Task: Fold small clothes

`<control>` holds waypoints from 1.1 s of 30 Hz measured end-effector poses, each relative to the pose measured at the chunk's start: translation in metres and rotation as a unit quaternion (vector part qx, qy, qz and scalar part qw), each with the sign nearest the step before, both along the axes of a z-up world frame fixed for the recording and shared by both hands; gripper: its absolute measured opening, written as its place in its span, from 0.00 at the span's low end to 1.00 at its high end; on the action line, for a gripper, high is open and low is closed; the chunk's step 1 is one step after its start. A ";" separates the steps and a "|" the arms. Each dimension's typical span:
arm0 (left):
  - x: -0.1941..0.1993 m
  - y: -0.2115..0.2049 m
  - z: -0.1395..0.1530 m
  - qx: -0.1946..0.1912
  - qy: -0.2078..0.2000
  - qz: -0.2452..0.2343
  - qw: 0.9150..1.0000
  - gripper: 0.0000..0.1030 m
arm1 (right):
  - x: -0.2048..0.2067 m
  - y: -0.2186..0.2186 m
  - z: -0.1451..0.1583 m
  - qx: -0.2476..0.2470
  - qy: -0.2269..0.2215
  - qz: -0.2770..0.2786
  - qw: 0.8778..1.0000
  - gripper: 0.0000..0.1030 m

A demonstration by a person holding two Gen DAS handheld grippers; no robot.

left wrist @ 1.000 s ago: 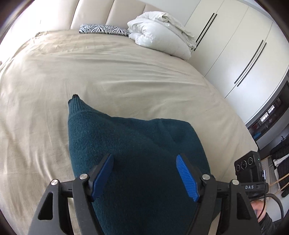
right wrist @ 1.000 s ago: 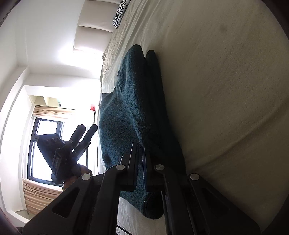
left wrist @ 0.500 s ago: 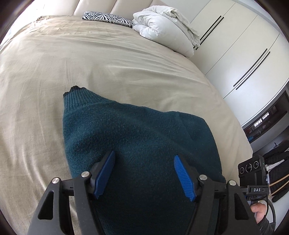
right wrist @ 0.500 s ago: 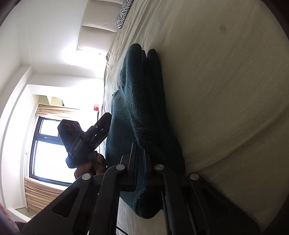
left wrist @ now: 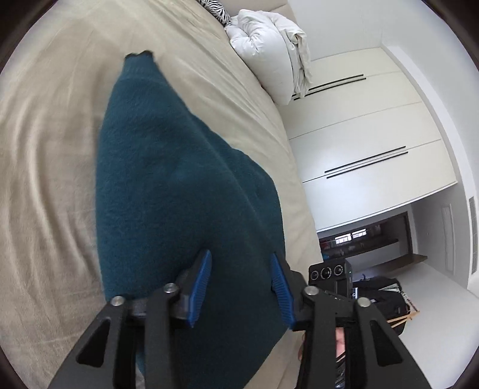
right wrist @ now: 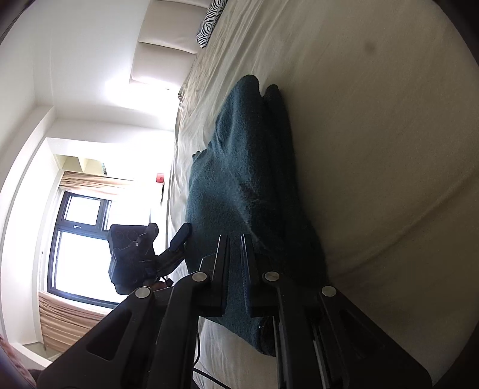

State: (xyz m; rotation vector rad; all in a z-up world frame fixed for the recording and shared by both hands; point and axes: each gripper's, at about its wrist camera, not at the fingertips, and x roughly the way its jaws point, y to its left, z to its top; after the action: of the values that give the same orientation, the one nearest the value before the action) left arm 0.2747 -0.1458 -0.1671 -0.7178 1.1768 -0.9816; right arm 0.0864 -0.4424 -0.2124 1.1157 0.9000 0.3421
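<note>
Two claws (left wrist: 239, 287) (right wrist: 235, 266) astride teal sweater (left wrist: 167, 185).

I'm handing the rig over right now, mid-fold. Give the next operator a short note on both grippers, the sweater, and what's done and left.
Left gripper: jaws closing over the near edge of the teal sweater, not yet pinching.
Right gripper: jaws starting to open, sweater's edge between the fingers.
Sweater lies on the beige bed, partly folded, layers stacked on its right side.
Left: finish the fold and smooth it.

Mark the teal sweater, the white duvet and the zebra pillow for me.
teal sweater (left wrist: 179, 185): left wrist view, middle of knit body.
white duvet (left wrist: 266, 57): left wrist view, bundled middle.
zebra pillow (right wrist: 209, 21): right wrist view, striped face.
</note>
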 end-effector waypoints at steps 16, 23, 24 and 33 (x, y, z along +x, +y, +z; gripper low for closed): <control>-0.019 0.068 0.007 -0.001 -0.003 0.101 0.995 0.88 | -0.021 -0.047 0.057 -0.067 -0.046 -0.084 0.993 0.70; -0.023 0.030 0.008 0.050 -0.012 0.060 0.997 0.89 | 0.038 -0.027 0.026 -0.042 0.004 -0.038 0.998 0.69; -0.022 0.025 0.009 0.059 -0.013 0.056 0.997 0.89 | 0.044 -0.023 0.022 -0.045 0.009 -0.031 0.998 0.69; -0.023 -0.006 0.008 0.145 -0.017 0.044 0.988 0.58 | 0.070 -0.004 0.014 -0.079 0.051 0.025 0.995 0.34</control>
State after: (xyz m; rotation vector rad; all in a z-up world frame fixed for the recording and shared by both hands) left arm 0.2520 -0.1517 -0.1588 -0.5139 1.2167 -0.7264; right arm 0.1559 -0.4462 -0.1987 0.9718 1.0296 0.2522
